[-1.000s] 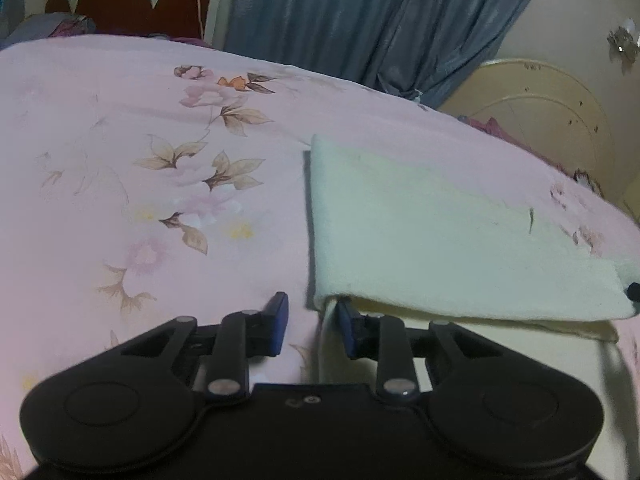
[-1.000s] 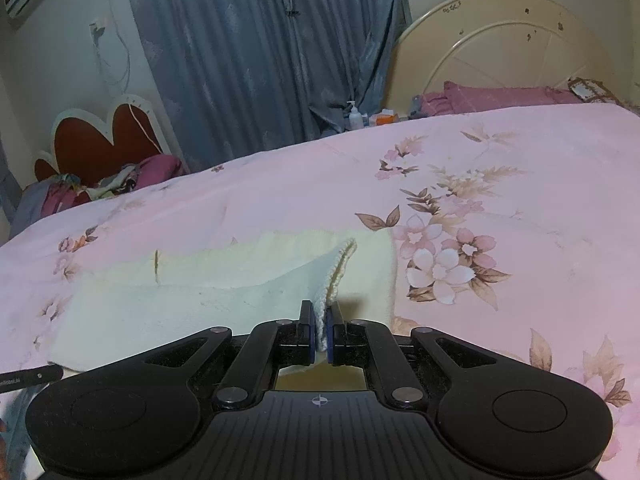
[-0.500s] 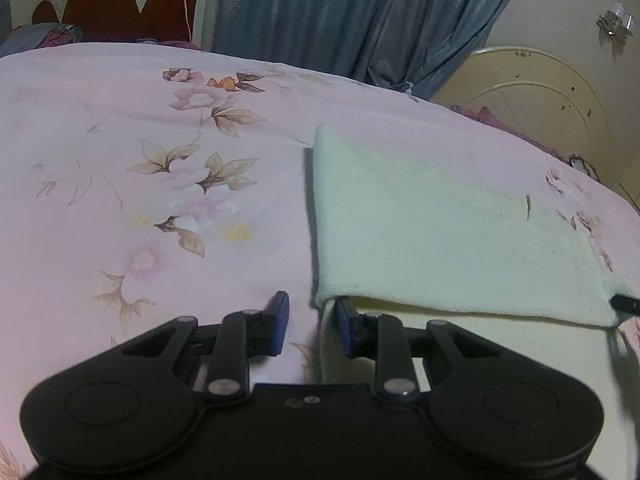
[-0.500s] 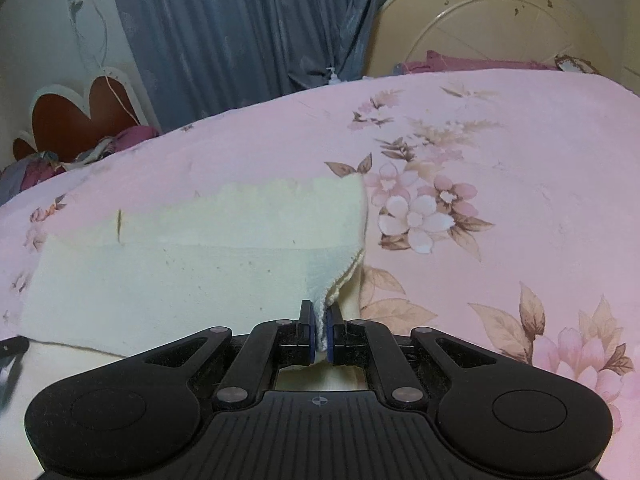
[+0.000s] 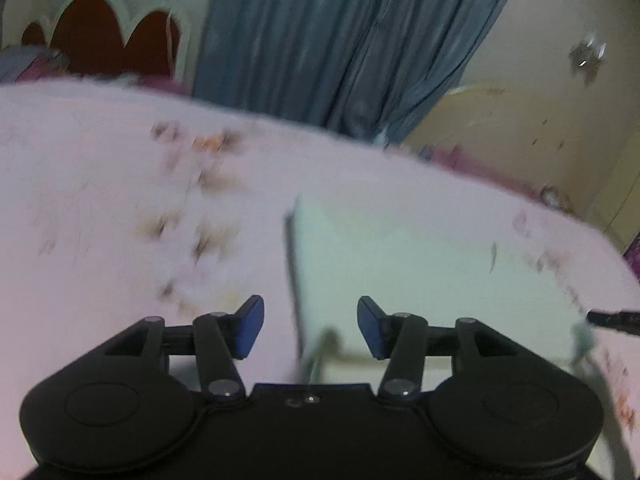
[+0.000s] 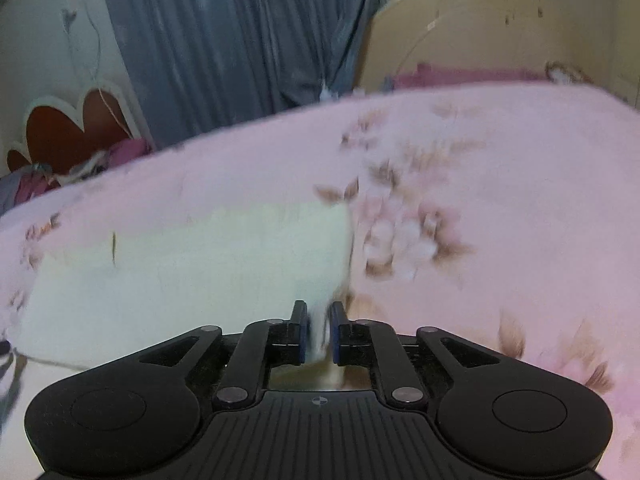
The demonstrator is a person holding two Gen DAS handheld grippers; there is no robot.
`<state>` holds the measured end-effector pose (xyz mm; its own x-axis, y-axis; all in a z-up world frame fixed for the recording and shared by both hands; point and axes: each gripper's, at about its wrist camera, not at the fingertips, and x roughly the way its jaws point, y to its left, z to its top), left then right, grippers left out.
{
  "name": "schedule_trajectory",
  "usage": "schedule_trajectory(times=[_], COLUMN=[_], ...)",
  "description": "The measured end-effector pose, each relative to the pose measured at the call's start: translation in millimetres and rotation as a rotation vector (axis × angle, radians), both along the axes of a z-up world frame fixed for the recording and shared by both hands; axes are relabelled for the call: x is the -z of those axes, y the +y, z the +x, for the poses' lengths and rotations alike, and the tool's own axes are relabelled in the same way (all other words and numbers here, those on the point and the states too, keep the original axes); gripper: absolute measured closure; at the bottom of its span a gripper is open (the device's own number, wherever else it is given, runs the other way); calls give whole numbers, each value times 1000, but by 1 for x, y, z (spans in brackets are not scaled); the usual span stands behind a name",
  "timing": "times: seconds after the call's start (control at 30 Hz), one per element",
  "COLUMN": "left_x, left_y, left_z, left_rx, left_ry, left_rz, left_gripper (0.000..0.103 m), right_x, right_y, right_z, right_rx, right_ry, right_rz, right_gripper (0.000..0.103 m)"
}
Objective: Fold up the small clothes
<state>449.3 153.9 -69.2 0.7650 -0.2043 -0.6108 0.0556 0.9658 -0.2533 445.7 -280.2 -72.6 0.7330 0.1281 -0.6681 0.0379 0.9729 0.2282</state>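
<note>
Both views blurred. A pale cream cloth (image 5: pixel 420 264) lies folded flat on the bed (image 5: pixel 100 208), on a pink sheet printed with brown-leaved flowers.

Left wrist view: the left gripper (image 5: pixel 310 326) hangs over the cloth's near left corner. Its jaws are opening, blue pads (image 5: pixel 250 326) set well apart. The cloth's left edge runs up between them, touching neither pad; the gripper has let go. At the far right edge of this view a dark fingertip of the other tool reaches the cloth's near right corner.

Right wrist view: the right gripper (image 6: pixel 320 332) sits at the cloth's (image 6: pixel 192 264) near right corner. Its jaws are opening too, yet only a narrow gap shows, and a pinch of cream fabric stands up between the pads, which look to be touching it on both sides. The rest of the cloth spreads left and far from there, flat on the bed (image 6: pixel 500 184).

Far side: a blue-grey curtain (image 5: pixel 352 40), a red scalloped headboard (image 5: pixel 100 40) far left, a cream rounded board (image 6: pixel 500 28) far right.
</note>
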Motion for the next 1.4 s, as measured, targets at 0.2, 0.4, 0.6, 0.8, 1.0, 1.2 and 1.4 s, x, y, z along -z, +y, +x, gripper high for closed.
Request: schedule_trajectory(times=[0.2,0.4,0.6,0.8,1.0,1.2,1.4], left_x=[7,43,21,38,22,43,42], left_y=[-32,-31,-23,-39,-62,-41,-34], left_z=[74,124,114,128,109,128,125], left_rx=[118,117,143,176,214,150,180], left_ry=[-12,48,-19,50,-41,36,34], left_rz=[49,167,129,188,219,217,215], left_gripper=[55,54,55,46,44,44,43], right_x=[8,31,14,13,22,28,37], right_y=[22,14,12,89,147,164,99], right_z=[35,54,51,70,83,92,73], right_rx=[-70,14,49,-137,-253,-310,-81], right_ry=[19,77,12,8,1,17,26], right_rz=[-25,-76,-59,18,35,-35,-146], right_gripper=[94,94,93,93,93,94,94])
